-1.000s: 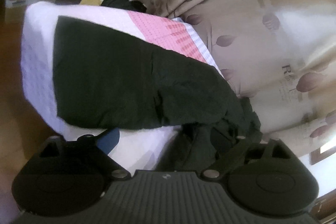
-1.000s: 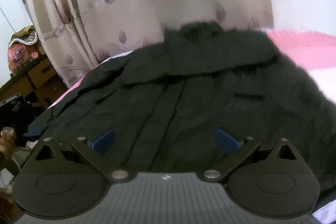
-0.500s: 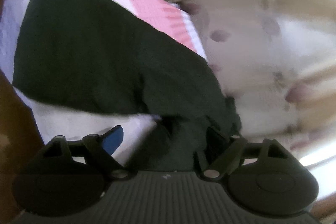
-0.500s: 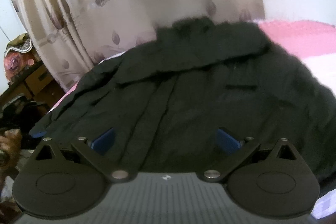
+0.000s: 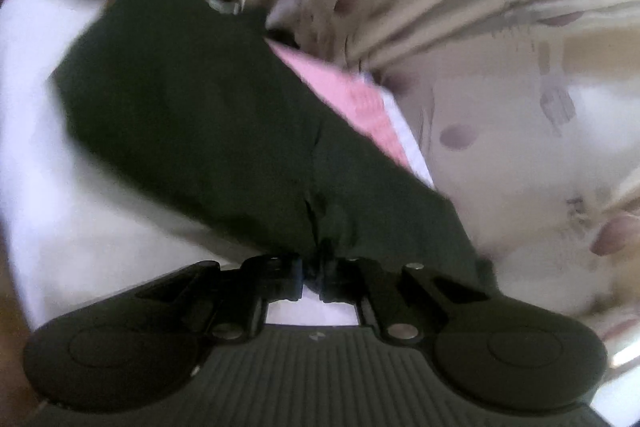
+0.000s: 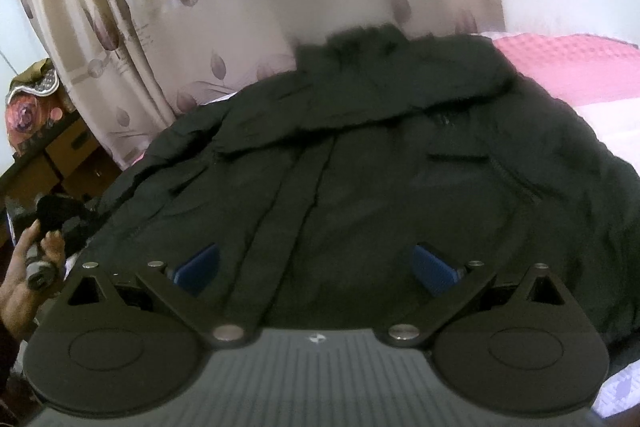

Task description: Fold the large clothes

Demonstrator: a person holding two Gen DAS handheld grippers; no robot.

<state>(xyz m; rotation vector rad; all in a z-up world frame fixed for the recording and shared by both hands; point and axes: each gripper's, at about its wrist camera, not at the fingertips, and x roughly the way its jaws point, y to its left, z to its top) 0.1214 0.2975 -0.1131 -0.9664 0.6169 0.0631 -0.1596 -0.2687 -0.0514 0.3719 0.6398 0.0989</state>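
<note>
The big black coat (image 6: 360, 195) lies spread on the bed (image 6: 568, 67), and the left gripper (image 5: 312, 281) is pinched tight on its near edge, prob. starting the 1st fold. Right gripper (image 6: 316, 267) hangs low over the coat's front w/ fingers wide apart, holding nothing. Next, I think, lift that edge and bring it across.

Matt black cloth jacket (image 6: 360, 167); waffle-textured pink bedcover (image 6: 568, 67); sheeny curtain (image 6: 200, 7)
</note>
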